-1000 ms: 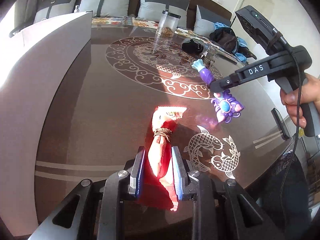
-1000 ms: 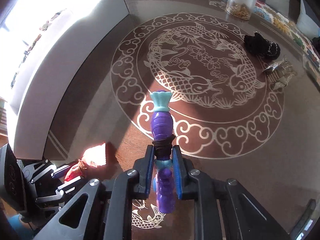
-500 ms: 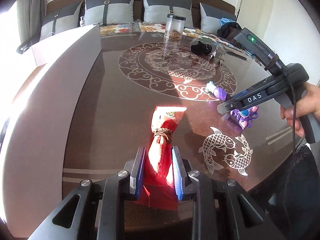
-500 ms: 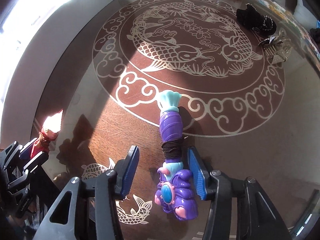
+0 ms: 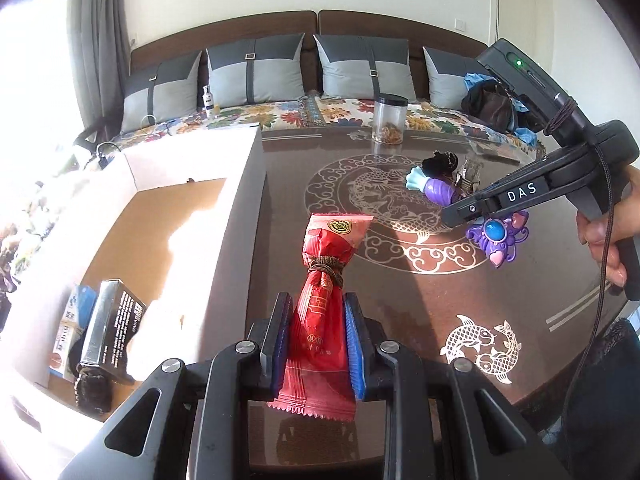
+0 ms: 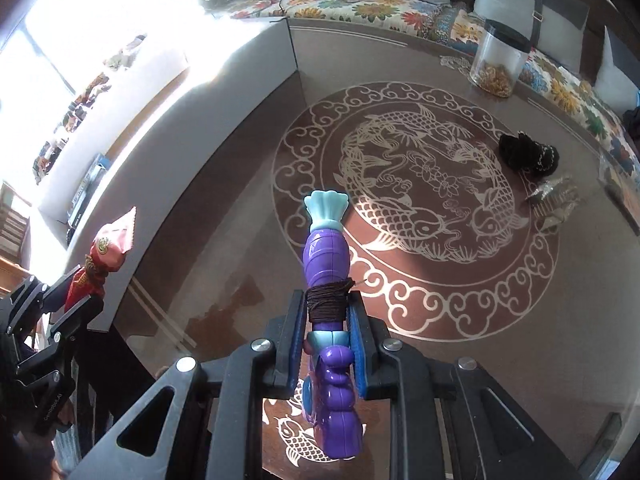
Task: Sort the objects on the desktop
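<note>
Left wrist view: our left hand-held gripper (image 5: 315, 338) is clamped on a crinkly red packet (image 5: 322, 304) tied with brown cord, lifted above the glossy brown desk (image 5: 404, 300). Our right hand-held gripper (image 6: 325, 342), jaws closing, pinches a smooth purple plastic wand (image 6: 326, 264). Beside us, an open white box (image 5: 240, 216); beyond it, a floral-covered sofa (image 5: 280, 114).

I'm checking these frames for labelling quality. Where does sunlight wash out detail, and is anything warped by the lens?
Left wrist view: sun blows out the window side and part of the cardboard box floor; sofa back bows. Right wrist view: upper left is overexposed, the box wall bends, and glare streaks the glass tabletop.
</note>
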A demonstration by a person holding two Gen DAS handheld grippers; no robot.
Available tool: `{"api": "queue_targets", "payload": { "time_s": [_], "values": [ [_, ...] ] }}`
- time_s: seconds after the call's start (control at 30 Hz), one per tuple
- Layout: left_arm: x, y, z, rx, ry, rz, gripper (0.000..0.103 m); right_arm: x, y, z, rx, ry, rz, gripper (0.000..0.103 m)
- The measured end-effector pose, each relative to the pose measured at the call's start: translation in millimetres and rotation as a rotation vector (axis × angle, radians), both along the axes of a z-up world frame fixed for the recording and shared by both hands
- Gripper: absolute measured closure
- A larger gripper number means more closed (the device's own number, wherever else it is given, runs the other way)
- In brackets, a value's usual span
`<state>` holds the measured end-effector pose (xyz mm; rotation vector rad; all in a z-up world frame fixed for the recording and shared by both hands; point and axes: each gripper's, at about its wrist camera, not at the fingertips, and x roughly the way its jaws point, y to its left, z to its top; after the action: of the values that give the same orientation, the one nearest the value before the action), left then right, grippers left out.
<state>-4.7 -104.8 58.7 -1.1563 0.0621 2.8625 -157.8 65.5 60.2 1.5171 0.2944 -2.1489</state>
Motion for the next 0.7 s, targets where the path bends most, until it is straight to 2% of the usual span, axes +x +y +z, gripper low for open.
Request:
{"api": "queue_targets", "payload": {
  "time_s": [0.13,0.37,0.53,0.7],
  "values": [
    [2,-32,11,-0.028,0.024,0.062,0.078,1,-59,17,-0.078,0.030,0.070,0.082],
    [6,-91,2,-0.052,-0.007,0.170,0.078,19,-158,37,-0.188,0.067,0.186,0.082],
    [6,-158,-10,0.068,-0.041,0.313,0.078,21,-228,38,-0.243,0.083,0.241,0.082],
    [-4,-196,-36,0.152,-0.125,0.375,0.078,25,-281,14,-0.196,0.075,0.292,0.082]
  ]
}}
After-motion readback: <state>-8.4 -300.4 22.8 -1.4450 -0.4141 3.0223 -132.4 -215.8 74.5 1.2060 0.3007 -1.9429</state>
